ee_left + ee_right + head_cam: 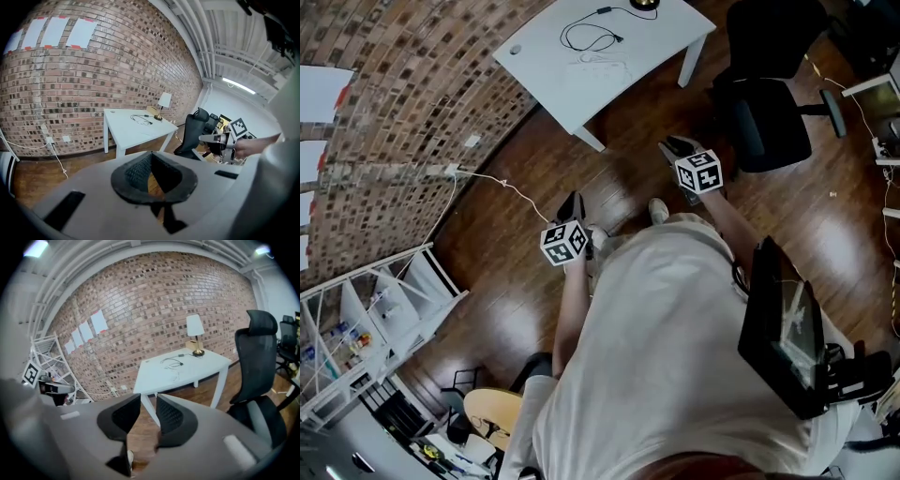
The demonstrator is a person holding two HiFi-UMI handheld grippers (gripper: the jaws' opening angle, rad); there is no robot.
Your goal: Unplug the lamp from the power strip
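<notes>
The brick wall (394,112) runs close behind the white table (581,66). Dark wooden floor (628,178) spreads in front of the table, a broad bare stretch right up to its near edge and legs. A black office chair (769,112) stands to the right of the table, near its end leg, and narrows the way there. A white wire rack (384,291) stands well left of the table, by the wall. Both claws hang over the floor, well short of the table. The left gripper (151,157) has its tips pressed together on nothing. The right gripper (148,399) has its jaws parted, with only floor between them. The lamp (194,331) stands at the table's far right corner, and a thin black cable (591,36) lies looped on the top beside it
</notes>
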